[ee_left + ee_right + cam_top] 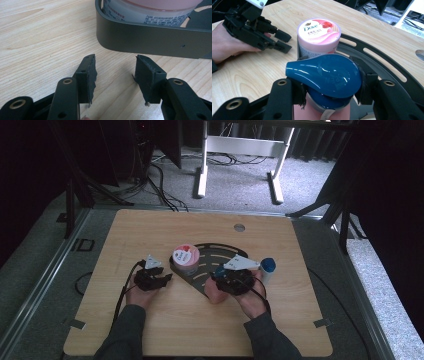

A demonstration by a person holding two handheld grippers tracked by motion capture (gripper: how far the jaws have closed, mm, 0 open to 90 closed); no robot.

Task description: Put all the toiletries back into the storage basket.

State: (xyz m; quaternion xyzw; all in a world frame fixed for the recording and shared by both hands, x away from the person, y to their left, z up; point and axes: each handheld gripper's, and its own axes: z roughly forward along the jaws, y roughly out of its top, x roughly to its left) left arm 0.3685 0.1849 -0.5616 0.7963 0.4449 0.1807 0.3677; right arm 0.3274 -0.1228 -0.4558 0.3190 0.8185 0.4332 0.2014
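Note:
A pink-lidded Dove jar (185, 257) (319, 32) stands in the left corner of a dark fan-shaped slotted rack (220, 252) (382, 62) at mid-table. My right gripper (218, 275) (331, 82) is shut on a pink bottle's blue flip cap (324, 73), held over the rack just short of the jar. My left gripper (166, 278) (115, 72) (280, 41) rests low on the wood to the left of the rack. Its jaws are open with nothing between them, and they face the rack's wall (150, 40) with the jar (150, 10) behind it.
A second bottle with a blue cap (267, 267) stands on the table just right of my right hand. A round cable hole (239, 227) sits near the far edge. Beyond the table, cables and white desk legs (202, 170) lie on grey carpet.

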